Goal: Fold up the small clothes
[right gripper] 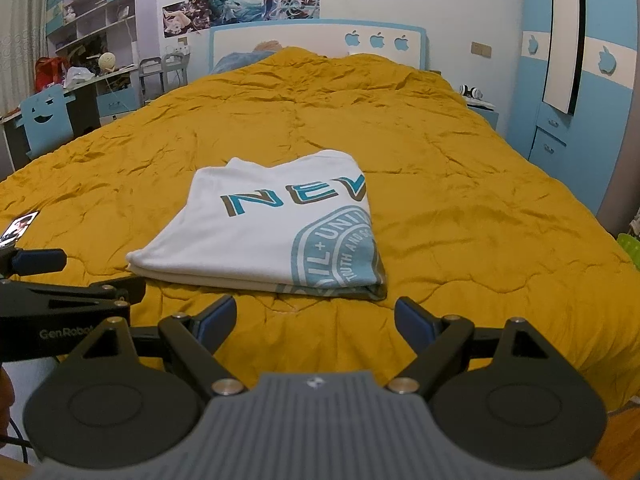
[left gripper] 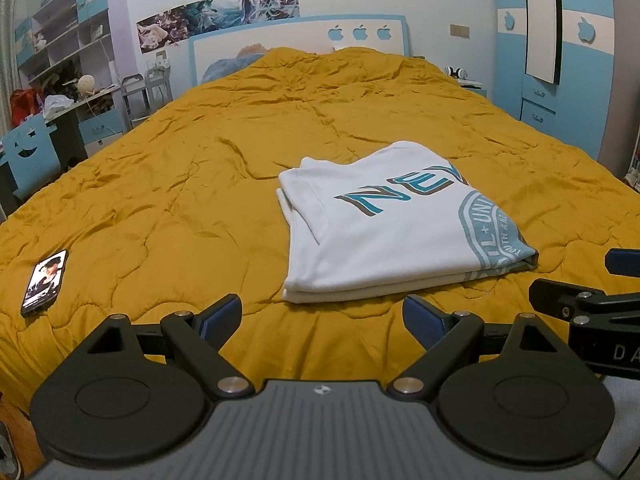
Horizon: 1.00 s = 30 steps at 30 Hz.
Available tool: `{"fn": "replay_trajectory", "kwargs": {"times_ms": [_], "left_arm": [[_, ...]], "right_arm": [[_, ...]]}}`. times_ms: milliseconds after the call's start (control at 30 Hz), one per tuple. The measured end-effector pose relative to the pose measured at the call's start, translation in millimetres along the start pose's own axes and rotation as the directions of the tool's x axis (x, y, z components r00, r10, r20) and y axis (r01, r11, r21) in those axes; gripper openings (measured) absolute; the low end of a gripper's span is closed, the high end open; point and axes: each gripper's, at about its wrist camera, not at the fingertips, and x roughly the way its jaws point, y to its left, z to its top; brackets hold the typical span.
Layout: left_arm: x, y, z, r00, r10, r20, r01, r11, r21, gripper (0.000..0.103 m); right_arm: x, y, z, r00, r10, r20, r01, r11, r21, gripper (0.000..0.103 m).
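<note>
Evidently folded, the white printed cotton T-shirt [left gripper: 384,224] lies flat on the mustard quilted bedspread [left gripper: 160,208]; left claw [left gripper: 322,316] and right claw [right gripper: 315,316], both released and empty, hover just short of the shirt's near edge.

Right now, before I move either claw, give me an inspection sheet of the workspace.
Surface: bed with a wrinkled mustard quilt.
Job's things: one white T-shirt with teal print, folded into a compact stack, lying flat on the quilt.
Clutter: phone with its screen lit, on the quilt to the left, apart from the T-shirt.
Grippers: left claw open and empty, short of the T-shirt's near edge; right claw open and empty, likewise short of it.
Cables: a dark cable at the lower left edge of the right wrist view.
Surroundings: blue and white headboard, wardrobe, desk and shelves.
</note>
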Motion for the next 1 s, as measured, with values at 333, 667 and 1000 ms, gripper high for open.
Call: {"fn": "replay_trajectory", "kwargs": {"times_ms": [333,667,1000], "left_arm": [[-0.6,-0.6,-0.5,1.0,0.0,0.003,0.0,1.0,-0.001,0.103],[-1.0,-1.7,-0.3,1.0,0.005,0.0,-0.005,1.0,-0.003,0.103],[-1.9,-1.8,0.3,1.0,0.004,0.001,-0.004,1.0,-0.003,0.103]], "right_arm": [[1.8,2.7,-1.3,1.0,-0.006,0.011,0.006,1.0,-0.009,0.082],[3.1,2.2,-2.2,1.0,-0.006,0.003,0.006,1.0,-0.006,0.082],[3.6,1.1,-2.2,1.0,-0.006,0.0,0.006,1.0,-0.004,0.082]]}}
